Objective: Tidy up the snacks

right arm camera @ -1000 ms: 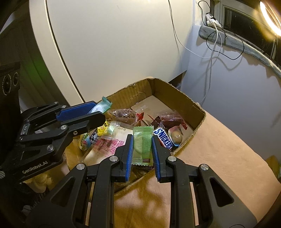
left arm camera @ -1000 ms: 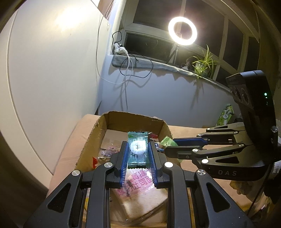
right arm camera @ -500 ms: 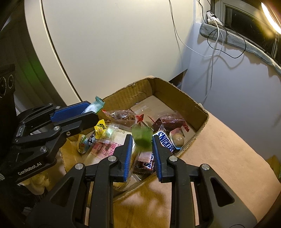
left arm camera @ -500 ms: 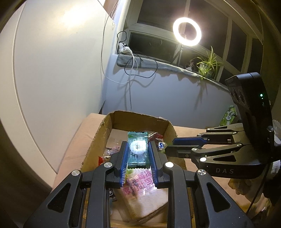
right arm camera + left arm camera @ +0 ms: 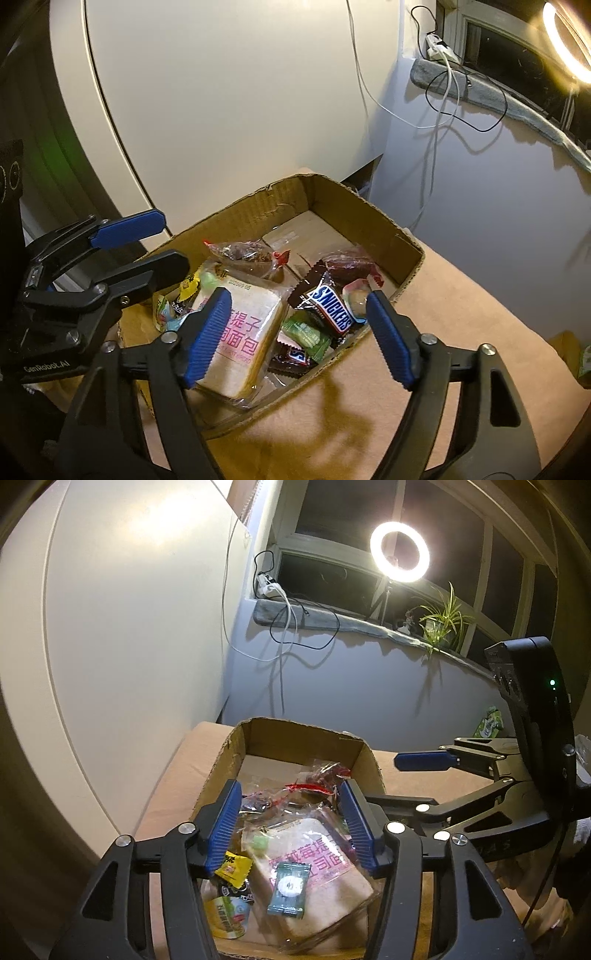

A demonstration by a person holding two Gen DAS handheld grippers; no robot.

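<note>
An open cardboard box (image 5: 295,727) (image 5: 362,206) of snacks sits on a tan cloth. My left gripper (image 5: 291,823) hovers over it, jaws opening, with nothing pressed between the pads. A teal candy packet (image 5: 288,890) lies loose on the bagged bread (image 5: 317,864) below it. My right gripper (image 5: 299,336) hangs over the box's near side, its jaws also opening and gripping nothing. A green candy packet (image 5: 306,334) lies in the box under it, beside a Snickers bar (image 5: 328,302) and the bread (image 5: 243,332). Each gripper shows in the other's view (image 5: 406,782) (image 5: 162,243).
Several more wrapped snacks fill the box, among them a yellow candy (image 5: 231,866). A white curved panel (image 5: 221,110) stands just behind the box. Cables (image 5: 284,635) hang from the window sill, with a ring light (image 5: 400,550) and a plant (image 5: 443,624) on it. Tan cloth (image 5: 443,332) extends right.
Both grippers went from shut to wide apart. The teal packet dropped from the left jaws onto the bread; the green packet dropped from the right jaws into the box.
</note>
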